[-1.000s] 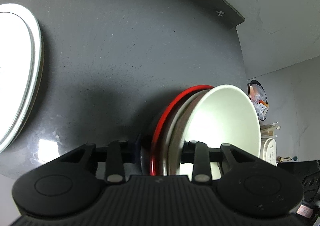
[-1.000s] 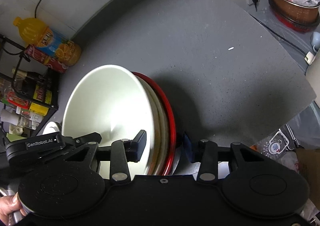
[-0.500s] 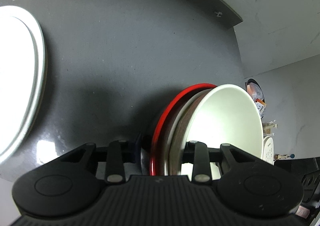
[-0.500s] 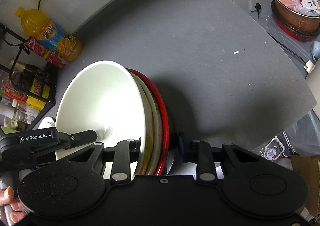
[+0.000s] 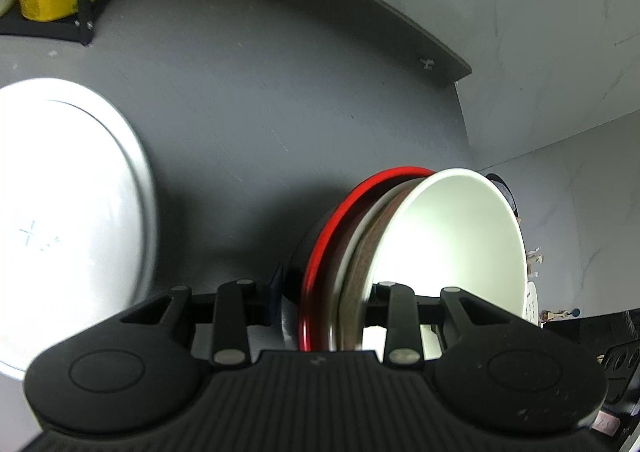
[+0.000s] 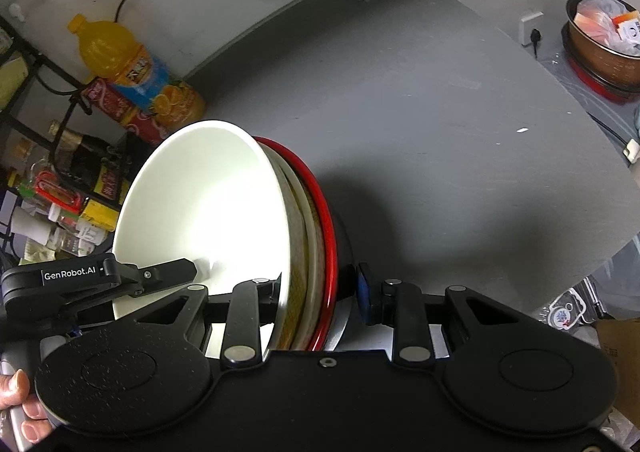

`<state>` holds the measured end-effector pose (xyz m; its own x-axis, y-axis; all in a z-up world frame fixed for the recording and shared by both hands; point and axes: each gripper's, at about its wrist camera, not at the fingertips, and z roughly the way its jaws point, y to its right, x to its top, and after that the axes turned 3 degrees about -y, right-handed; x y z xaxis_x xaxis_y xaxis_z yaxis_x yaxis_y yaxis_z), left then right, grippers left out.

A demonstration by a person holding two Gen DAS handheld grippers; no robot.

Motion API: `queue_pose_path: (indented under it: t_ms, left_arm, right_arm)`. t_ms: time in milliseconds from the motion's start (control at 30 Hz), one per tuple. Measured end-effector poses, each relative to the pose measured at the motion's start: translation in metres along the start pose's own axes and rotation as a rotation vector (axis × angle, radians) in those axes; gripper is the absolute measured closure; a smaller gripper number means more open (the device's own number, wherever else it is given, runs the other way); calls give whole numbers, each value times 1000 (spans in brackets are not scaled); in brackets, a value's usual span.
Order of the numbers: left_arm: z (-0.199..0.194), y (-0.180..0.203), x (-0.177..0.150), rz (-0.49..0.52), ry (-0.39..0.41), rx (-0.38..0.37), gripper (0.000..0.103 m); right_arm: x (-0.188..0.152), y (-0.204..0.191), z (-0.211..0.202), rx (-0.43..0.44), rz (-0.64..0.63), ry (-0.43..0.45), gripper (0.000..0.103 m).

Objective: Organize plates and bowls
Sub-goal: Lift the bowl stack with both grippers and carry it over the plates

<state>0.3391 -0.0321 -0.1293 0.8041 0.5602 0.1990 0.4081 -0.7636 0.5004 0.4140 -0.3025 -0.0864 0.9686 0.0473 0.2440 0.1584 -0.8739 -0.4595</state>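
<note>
A nested stack of bowls, white bowl [image 5: 448,236] innermost and a red-rimmed black bowl [image 5: 344,212] outermost, is held on edge above the grey counter [image 5: 260,124]. My left gripper [image 5: 324,292] is shut on the stack's rim. My right gripper [image 6: 320,288] is shut on the same stack [image 6: 208,204] from the other side; the red rim [image 6: 324,220] faces right there. The left gripper's body [image 6: 100,280] shows at the left of the right wrist view. A large white plate [image 5: 68,204] lies on the counter at the left.
An orange juice bottle [image 6: 136,68], a red can and a black wire rack of bottles [image 6: 52,172] stand at the back left. A pot holding bags [image 6: 604,40] sits far right beyond the counter's edge. A wall socket with a cable [image 6: 532,28] is on the wall.
Both grippers have carried the bowl stack upward and toward the white plate. The plate and the rack now show more in the left wrist view. Both grips are unchanged.
</note>
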Motion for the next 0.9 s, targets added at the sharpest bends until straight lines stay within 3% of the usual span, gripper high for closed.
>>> queue_pose_path:
  t_ms: [900]
  left_arm:
    - [-97, -106, 34, -60, 88, 29, 70]
  right_arm:
    - [-12, -132, 32, 67, -93, -26, 74]
